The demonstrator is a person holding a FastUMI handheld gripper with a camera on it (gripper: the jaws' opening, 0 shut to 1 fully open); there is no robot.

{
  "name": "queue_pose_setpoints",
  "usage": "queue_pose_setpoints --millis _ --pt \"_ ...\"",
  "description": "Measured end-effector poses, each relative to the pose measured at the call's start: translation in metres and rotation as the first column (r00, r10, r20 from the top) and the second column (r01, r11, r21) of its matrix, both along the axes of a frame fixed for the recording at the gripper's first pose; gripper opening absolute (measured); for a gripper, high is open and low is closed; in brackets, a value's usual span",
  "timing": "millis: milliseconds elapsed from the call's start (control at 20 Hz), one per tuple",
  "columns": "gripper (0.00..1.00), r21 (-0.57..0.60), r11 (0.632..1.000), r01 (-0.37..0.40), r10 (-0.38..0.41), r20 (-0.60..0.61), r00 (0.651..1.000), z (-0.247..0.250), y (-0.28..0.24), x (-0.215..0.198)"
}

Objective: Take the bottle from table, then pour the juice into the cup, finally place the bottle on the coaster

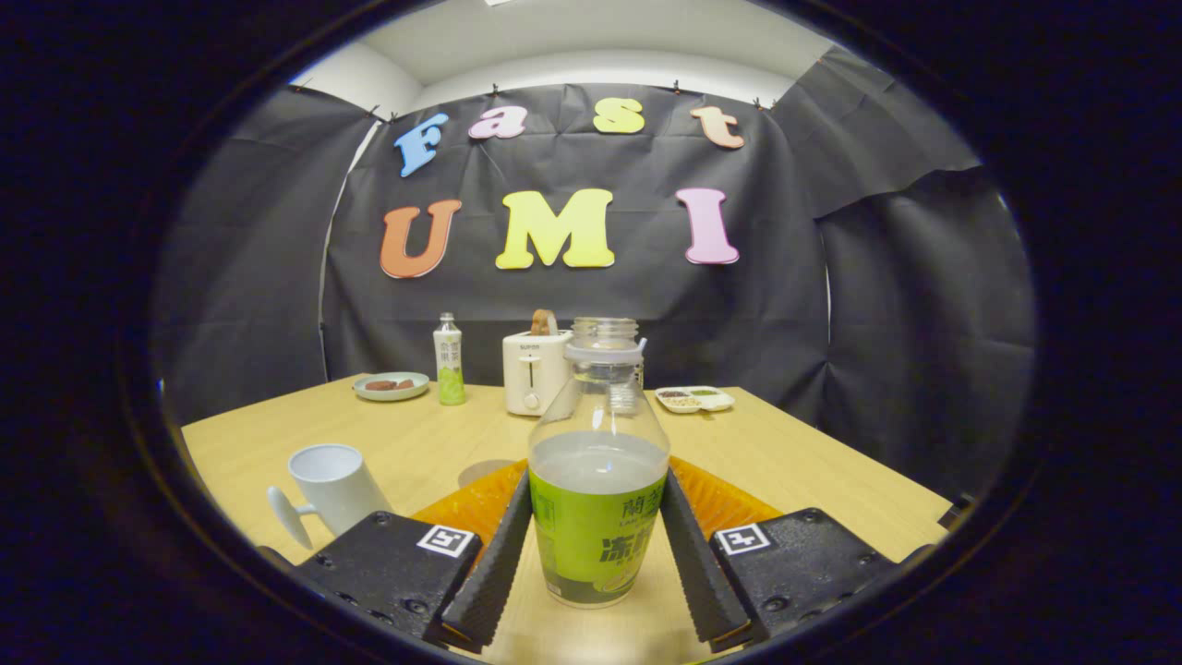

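Observation:
A clear, uncapped bottle (pixel 597 499) with a green label, a little over half full of pale juice, stands upright between my fingers. My gripper (pixel 597 482) is shut on it, one finger pressing each side of the label. I cannot tell whether its base rests on the wooden table (pixel 813 471) or hangs just above it. A white cup (pixel 334 484) with a handle stands to the left, just beyond my left finger. A round brownish coaster (pixel 482 470) lies flat on the table just behind the left fingertip, partly hidden by it.
Along the table's far edge are a small plate (pixel 391 385) with dark food, a second capped green-label bottle (pixel 449 359), a white toaster (pixel 535 371) holding bread, and a divided white dish (pixel 693 398). Black cloth walls close in the table.

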State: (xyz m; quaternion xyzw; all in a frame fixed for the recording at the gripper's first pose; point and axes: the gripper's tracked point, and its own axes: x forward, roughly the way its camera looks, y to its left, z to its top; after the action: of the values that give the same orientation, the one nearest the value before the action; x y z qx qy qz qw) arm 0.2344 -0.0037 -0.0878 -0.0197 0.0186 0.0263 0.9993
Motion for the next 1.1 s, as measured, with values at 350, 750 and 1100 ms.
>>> queue_pose_setpoints --millis 350,750,1100 --pt "0.80 -0.061 0.998 0.014 -0.014 0.003 1.000 0.048 -0.012 -0.030" --pt "0.80 -0.219 0.975 0.032 -0.027 0.026 0.999 0.117 -0.013 -0.053" --pt "0.80 -0.410 0.907 0.101 -0.071 0.086 0.994 0.153 0.004 -0.053"
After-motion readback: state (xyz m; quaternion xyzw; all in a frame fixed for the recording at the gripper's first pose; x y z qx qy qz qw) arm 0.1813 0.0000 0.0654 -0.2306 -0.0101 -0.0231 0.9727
